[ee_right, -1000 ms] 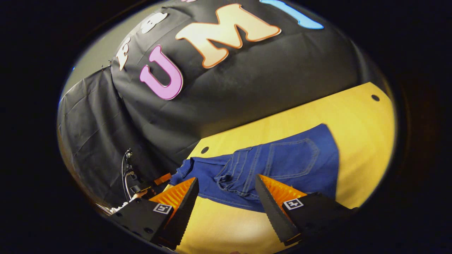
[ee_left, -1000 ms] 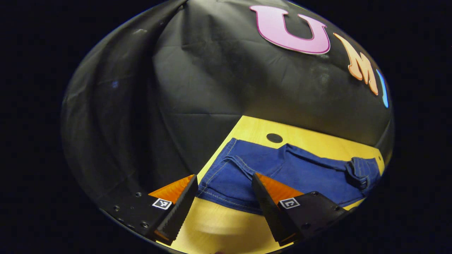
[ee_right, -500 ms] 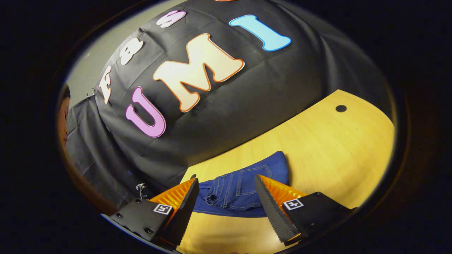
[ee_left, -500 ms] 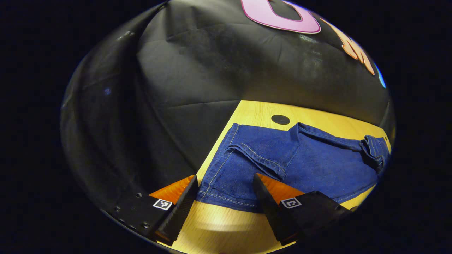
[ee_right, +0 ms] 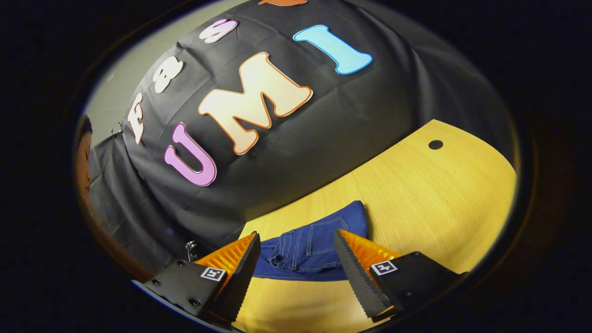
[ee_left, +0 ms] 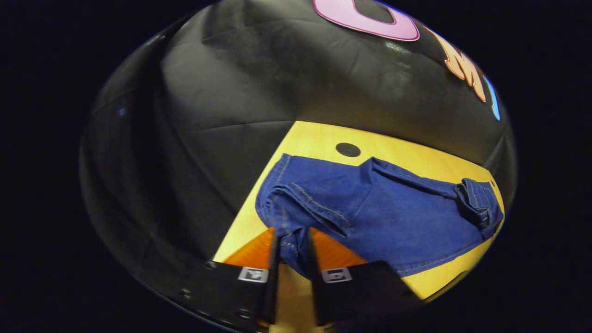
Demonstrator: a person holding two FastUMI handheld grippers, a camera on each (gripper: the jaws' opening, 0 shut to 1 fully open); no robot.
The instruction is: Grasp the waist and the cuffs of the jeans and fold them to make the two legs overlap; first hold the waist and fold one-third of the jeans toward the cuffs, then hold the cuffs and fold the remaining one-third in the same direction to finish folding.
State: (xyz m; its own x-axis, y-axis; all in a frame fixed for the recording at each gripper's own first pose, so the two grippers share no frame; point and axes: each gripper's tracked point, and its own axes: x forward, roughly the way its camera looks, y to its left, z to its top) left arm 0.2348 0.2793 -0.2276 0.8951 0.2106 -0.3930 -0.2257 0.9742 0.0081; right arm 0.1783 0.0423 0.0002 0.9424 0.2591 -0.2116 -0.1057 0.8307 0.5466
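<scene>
Blue jeans (ee_left: pixel 388 212) lie flat on the yellow wooden table (ee_left: pixel 319 136). In the left gripper view the cuff end is nearest and the bunched waist (ee_left: pixel 478 203) lies far right. My left gripper (ee_left: pixel 291 245) is shut on the near cuff edge, and a pinch of denim rises between its fingers. In the right gripper view the waist end of the jeans (ee_right: pixel 314 247), with a back pocket showing, lies ahead on the table (ee_right: pixel 439 199). My right gripper (ee_right: pixel 296 237) stands open above the table, short of the cloth, with nothing between its fingers.
A round dark hole (ee_left: pixel 348 149) sits in the table just beyond the jeans, and another hole (ee_right: pixel 435 144) lies near the far right corner. Black cloth walls close the back and left. A person (ee_right: pixel 83 157) shows at the left edge.
My left gripper has moved onto the near cuff edge and shut on it. My right gripper drew back from the jeans a second ago and has hardly moved since.
</scene>
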